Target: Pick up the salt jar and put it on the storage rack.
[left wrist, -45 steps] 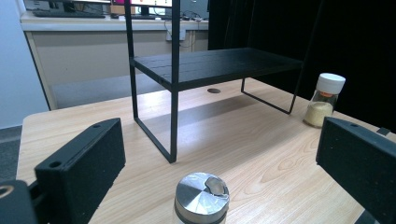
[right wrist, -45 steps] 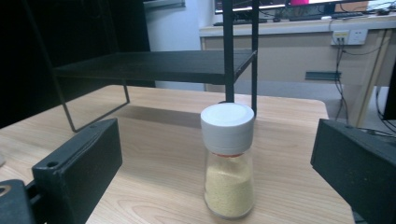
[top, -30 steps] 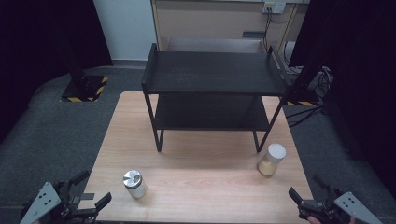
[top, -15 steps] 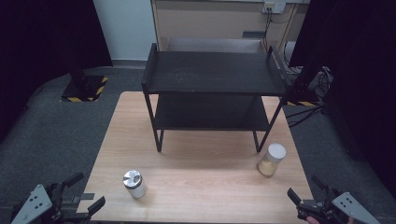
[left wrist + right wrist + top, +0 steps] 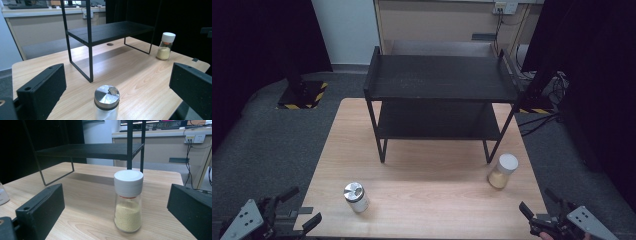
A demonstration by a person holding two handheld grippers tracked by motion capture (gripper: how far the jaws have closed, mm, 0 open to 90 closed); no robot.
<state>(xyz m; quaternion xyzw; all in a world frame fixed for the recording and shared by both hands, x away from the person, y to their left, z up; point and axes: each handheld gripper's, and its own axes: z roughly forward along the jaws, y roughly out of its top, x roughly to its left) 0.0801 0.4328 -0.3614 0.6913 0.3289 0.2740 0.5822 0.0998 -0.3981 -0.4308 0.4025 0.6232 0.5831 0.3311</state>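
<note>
A black two-tier metal shelf (image 5: 439, 100) stands at the back of the wooden table (image 5: 427, 200). A clear jar with a silver lid (image 5: 355, 196) sits near the front left, and it appears close ahead in the left gripper view (image 5: 106, 103). A white-capped jar of yellow grains (image 5: 503, 170) stands at the right by the shelf leg, and it is upright just ahead in the right gripper view (image 5: 128, 200). My left gripper (image 5: 301, 207) is open off the table's front left corner. My right gripper (image 5: 538, 202) is open at the front right corner. Neither holds anything.
Grey carpet surrounds the table. A black stand on a yellow-striped base (image 5: 302, 92) sits at the back left. Cables (image 5: 544, 85) lie on the floor at the back right. A beige counter (image 5: 442, 20) runs behind the shelf.
The left gripper has drawn back toward the front left, off the table's corner. The right gripper has barely moved. Both jars stay where they were.
</note>
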